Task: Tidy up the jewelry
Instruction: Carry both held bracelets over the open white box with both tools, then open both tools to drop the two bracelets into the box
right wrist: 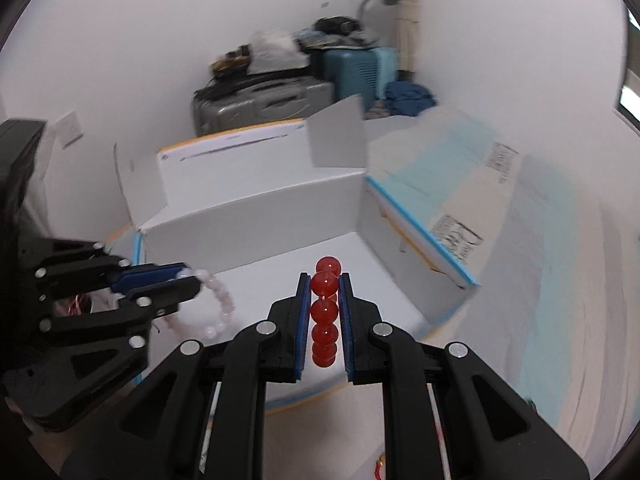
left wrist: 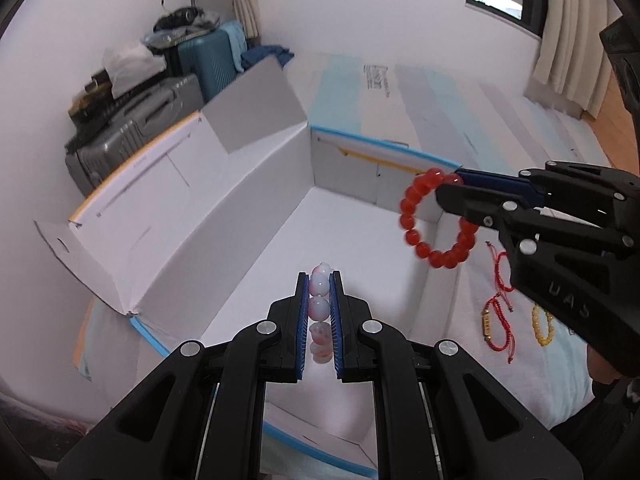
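the left gripper pinches a pale pink bead bracelet and the right gripper a red bead bracelet above the empty white box, while two red cord bracelets and a yellow bead bracelet wait at four o'clock.

Red bracelet: glossy round beads, full loop, hung from right gripper tips, clamped at top, dangled over white box rim.

Pink bracelet: pale milky beads, pinched between left gripper pads, rest of loop drooped below tips, above box floor.

Box: open, flaps up, blue-edged, ahead of both grippers.

Red cord bracelets and yellow bracelet: lay flat on cloth outside box, below right gripper.
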`<state>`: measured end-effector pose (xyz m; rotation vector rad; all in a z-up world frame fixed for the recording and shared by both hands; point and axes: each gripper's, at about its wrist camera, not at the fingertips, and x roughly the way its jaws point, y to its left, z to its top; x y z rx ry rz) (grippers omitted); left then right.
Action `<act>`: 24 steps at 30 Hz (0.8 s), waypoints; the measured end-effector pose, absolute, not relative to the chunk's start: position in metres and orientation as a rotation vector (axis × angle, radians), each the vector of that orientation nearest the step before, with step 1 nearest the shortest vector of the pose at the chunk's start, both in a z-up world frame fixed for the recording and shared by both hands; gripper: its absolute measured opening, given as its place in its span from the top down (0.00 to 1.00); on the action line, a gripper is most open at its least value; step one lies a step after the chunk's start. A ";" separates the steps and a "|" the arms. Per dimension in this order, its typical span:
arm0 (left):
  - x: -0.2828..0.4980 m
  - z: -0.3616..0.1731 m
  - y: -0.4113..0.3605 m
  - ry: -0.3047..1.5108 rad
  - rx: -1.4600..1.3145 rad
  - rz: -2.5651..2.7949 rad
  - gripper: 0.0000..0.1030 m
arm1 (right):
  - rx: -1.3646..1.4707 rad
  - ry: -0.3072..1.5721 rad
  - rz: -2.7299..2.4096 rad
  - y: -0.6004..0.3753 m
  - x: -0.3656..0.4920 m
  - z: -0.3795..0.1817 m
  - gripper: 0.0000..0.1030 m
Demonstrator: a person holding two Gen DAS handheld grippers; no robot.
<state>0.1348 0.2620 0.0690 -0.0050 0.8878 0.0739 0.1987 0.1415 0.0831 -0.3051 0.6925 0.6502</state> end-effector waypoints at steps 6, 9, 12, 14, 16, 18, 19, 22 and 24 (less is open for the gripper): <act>0.148 0.043 0.275 0.942 -0.006 0.071 0.91 | -0.387 0.775 0.708 0.166 0.215 0.055 0.87; 0.154 0.030 0.280 0.979 0.003 0.064 0.91 | -0.431 0.831 0.725 0.175 0.223 0.038 0.87; 0.161 0.018 0.283 1.023 0.021 0.053 0.91 | -0.472 0.886 0.741 0.179 0.228 0.022 0.87; 0.166 0.008 0.285 1.061 0.034 0.038 0.91 | -0.502 0.909 0.744 0.181 0.231 0.014 0.87; 0.170 -0.001 0.287 1.091 0.054 0.032 0.91 | -0.528 0.935 0.753 0.184 0.234 0.006 0.87; 0.175 -0.008 0.291 1.121 0.060 0.030 0.91 | -0.553 0.965 0.749 0.187 0.239 -0.002 0.87; 0.175 -0.010 0.292 1.130 0.066 0.032 0.91 | -0.563 0.982 0.745 0.188 0.241 -0.007 0.87; 0.178 -0.019 0.295 1.168 0.075 0.033 0.91 | -0.595 1.014 0.732 0.192 0.247 -0.018 0.87; 0.179 -0.027 0.296 1.195 0.089 0.036 0.91 | -0.603 1.024 0.729 0.193 0.248 -0.022 0.87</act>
